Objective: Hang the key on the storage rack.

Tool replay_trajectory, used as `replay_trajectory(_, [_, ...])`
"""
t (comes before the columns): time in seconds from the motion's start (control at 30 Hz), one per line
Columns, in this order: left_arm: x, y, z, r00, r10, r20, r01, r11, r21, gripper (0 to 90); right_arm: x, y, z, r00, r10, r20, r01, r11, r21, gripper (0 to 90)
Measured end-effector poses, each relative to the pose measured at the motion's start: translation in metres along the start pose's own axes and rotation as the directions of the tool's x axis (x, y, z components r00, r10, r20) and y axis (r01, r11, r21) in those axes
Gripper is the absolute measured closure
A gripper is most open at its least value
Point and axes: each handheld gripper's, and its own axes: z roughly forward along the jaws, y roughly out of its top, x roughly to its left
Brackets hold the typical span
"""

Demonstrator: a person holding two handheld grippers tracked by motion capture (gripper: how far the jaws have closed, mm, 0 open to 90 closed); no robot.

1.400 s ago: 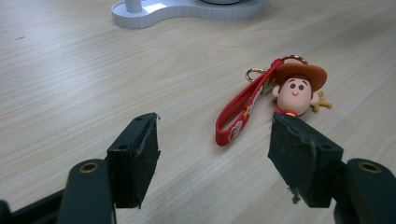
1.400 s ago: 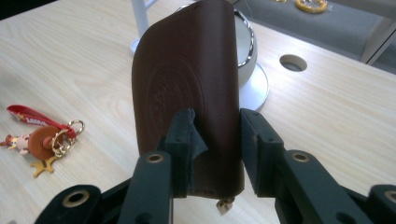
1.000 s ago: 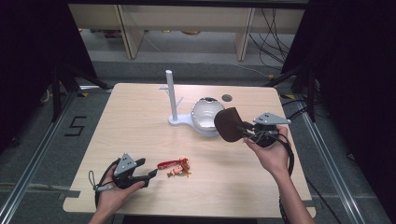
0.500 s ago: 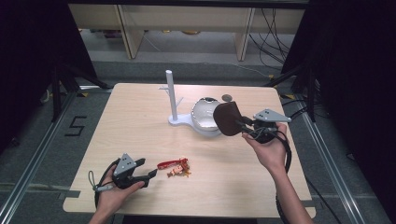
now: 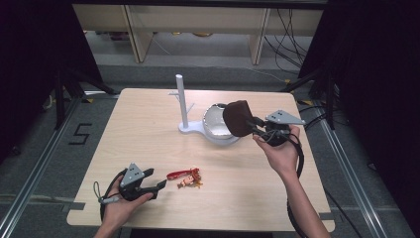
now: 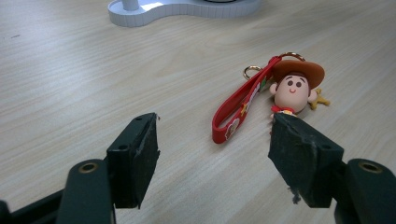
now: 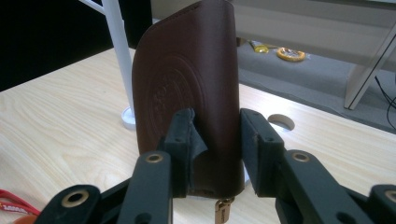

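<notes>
Right gripper clamping brown leather pouch, holding it upright in air over white bowl near table's right edge. Left gripper resting near front-left corner, jaws gaping, gripping nothing; cowboy keychain lying just ahead. Risk: jaws pinching pouch low, so it could be tipping or slipping out, striking white post.

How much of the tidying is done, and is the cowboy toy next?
Probably about halfway. The right gripper is shut on the brown leather pouch, holding it up over the white dish beside the white post, not set down yet. The cowboy keychain lies untouched on the table, just beyond the open left gripper, so it looks next.
</notes>
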Motion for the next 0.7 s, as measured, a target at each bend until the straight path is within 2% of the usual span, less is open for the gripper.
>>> replay_trajectory(0.03, [0.0,0.0,0.0,1.0,0.001,-0.001,-0.001,1.0,0.0,32.1,-0.001,0.001,0.002,0.9998,-0.01,-0.02,0.01,1.0,0.005,67.0])
replay_trajectory(0.07, [0.0,0.0,0.0,1.0,0.001,-0.001,-0.001,1.0,-0.001,32.1,0.0,0.002,0.002,1.0,-0.002,0.001,0.002,1.0,-0.001,67.0])
replay_trajectory(0.13, [0.0,0.0,0.0,1.0,0.001,-0.001,-0.001,1.0,-0.001,32.1,-0.001,0.003,0.005,0.9999,-0.015,-0.001,0.015,1.0,-0.01,67.0])
replay_trajectory(0.17, [0.0,0.0,0.0,1.0,-0.004,0.0,0.004,1.0,-0.006,32.1,0.003,0.003,0.004,0.9997,0.024,-0.005,-0.024,1.0,0.005,66.9])
replay_trajectory(0.2, [0.0,0.0,0.0,1.0,-0.004,0.0,0.004,1.0,-0.006,32.1,0.001,0.004,0.007,0.9999,0.0,-0.013,0.0,1.0,-0.013,67.0])
replay_trajectory(0.3, [0.0,0.0,0.0,1.0,0.001,-0.001,-0.001,1.0,0.001,32.1,0.002,0.005,0.01,1.0,0.005,-0.006,-0.005,1.0,-0.015,66.9])
replay_trajectory(0.33, [0.0,0.0,0.0,1.0,0.001,0.0,-0.001,1.0,0.001,32.1,0.003,0.006,0.01,0.9997,0.017,-0.017,-0.017,1.0,-0.006,66.9])
replay_trajectory(0.37, [0.0,0.0,0.0,1.0,0.001,0.0,-0.001,1.0,0.001,32.1,0.002,0.007,0.012,0.9999,0.002,-0.013,-0.002,1.0,-0.017,66.9])
replay_trajectory(0.4, [0.0,0.0,0.0,1.0,0.001,0.0,-0.001,1.0,0.001,32.0,0.003,0.007,0.012,0.9997,0.018,-0.013,-0.019,1.0,-0.015,66.9])
replay_trajectory(0.47, [0.0,0.0,0.0,1.0,0.002,0.0,-0.002,1.0,0.001,32.0,0.003,0.008,0.015,0.9999,0.013,-0.007,-0.013,0.999,-0.03,66.8])
replay_trajectory(0.53, [0.0,0.0,0.0,1.0,0.003,0.0,-0.003,1.0,0.002,32.0,0.004,0.009,0.017,0.9996,0.027,-0.012,-0.027,0.999,-0.029,66.8])
replay_trajectory(0.57, [0.0,0.0,0.0,1.0,0.004,-0.001,-0.004,1.0,0.002,32.0,0.002,0.01,0.019,0.9999,-0.002,-0.012,0.002,0.999,-0.034,66.8])
replay_trajectory(0.6, [0.001,0.0,0.0,1.0,0.004,-0.001,-0.004,1.0,0.002,32.0,0.004,0.01,0.02,0.9996,0.019,-0.021,-0.019,1.0,-0.022,66.8])
replay_trajectory(0.7, [0.001,0.0,-0.001,1.0,0.003,0.0,-0.003,1.0,0.0,31.9,0.005,0.011,0.024,0.9996,0.021,-0.018,-0.022,0.999,-0.03,66.8])
